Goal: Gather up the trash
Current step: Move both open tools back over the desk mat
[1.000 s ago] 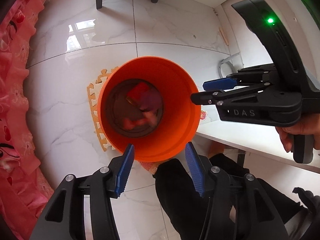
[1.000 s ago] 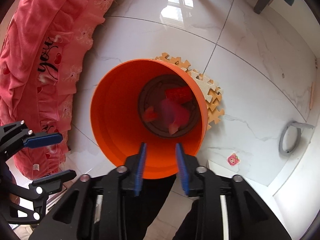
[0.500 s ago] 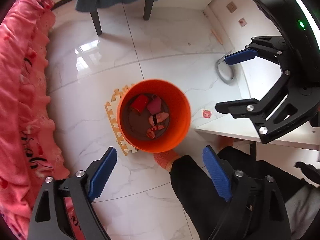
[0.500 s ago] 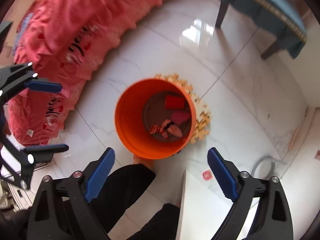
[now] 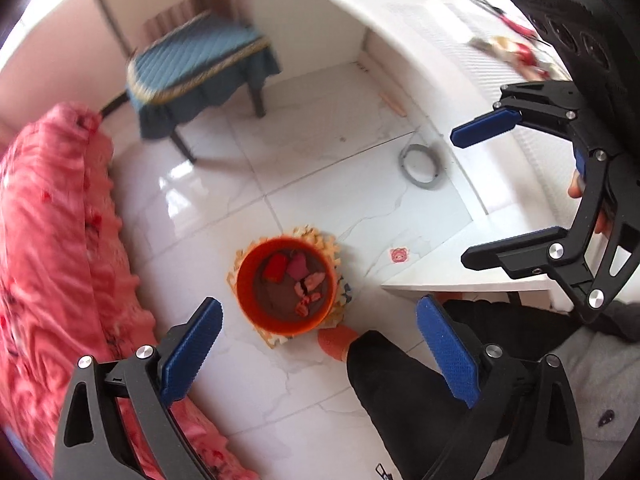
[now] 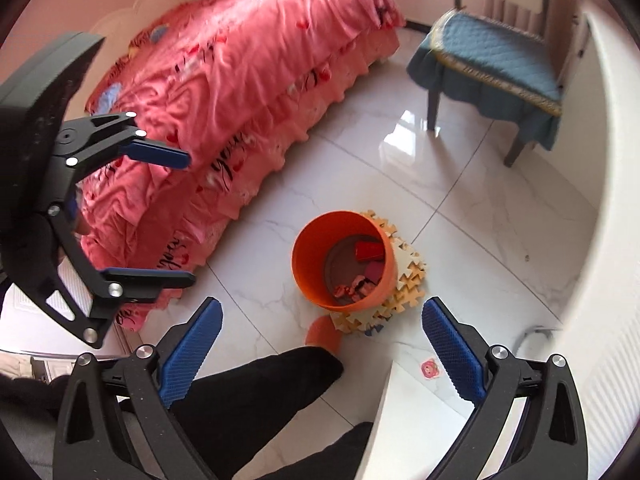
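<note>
Fingers spread wide on the left gripper (image 5: 318, 350), blue pads (image 5: 192, 354) holding nothing; below them the orange bin (image 5: 285, 285) stands on a foam puzzle mat (image 5: 340, 280) on the tiled floor, red and pink trash (image 5: 298, 278) lying at its bottom. Off to that view's right, the right gripper (image 5: 476, 196) hangs equally wide and empty.

From the right wrist, the bin (image 6: 316, 268) sits near the pink bedspread (image 6: 248, 80), the left gripper (image 6: 188, 216) gaping beside it.
</note>
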A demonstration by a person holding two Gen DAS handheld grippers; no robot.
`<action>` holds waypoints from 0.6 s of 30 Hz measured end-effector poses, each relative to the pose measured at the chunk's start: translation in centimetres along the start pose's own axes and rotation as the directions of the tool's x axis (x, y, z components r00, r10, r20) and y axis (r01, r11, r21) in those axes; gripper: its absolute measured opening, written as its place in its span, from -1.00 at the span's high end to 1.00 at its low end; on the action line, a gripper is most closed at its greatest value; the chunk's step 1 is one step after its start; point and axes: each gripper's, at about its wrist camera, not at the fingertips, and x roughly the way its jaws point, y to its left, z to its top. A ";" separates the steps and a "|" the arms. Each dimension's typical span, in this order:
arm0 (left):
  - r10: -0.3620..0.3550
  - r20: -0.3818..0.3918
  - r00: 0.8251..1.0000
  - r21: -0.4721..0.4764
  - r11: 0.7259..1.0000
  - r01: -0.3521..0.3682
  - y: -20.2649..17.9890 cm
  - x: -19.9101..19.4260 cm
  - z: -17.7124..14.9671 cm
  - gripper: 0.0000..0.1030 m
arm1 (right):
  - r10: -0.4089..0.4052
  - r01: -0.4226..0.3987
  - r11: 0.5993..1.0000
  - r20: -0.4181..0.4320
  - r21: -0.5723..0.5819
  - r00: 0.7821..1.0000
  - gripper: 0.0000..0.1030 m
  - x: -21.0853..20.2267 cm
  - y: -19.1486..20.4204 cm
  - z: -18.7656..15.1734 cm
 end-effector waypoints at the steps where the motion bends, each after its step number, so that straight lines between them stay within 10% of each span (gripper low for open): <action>1: 0.002 0.006 1.000 0.022 1.000 -0.003 -0.9 -0.5 0.5 -0.87 | -0.008 0.008 1.000 0.011 0.005 1.000 -0.90 -0.8 0.0 -0.4; 18: -0.081 0.084 0.993 0.330 0.943 0.049 -16.2 -2.7 11.1 -0.87 | -0.215 0.140 0.929 0.190 0.342 0.958 -0.90 -17.3 -11.7 -14.9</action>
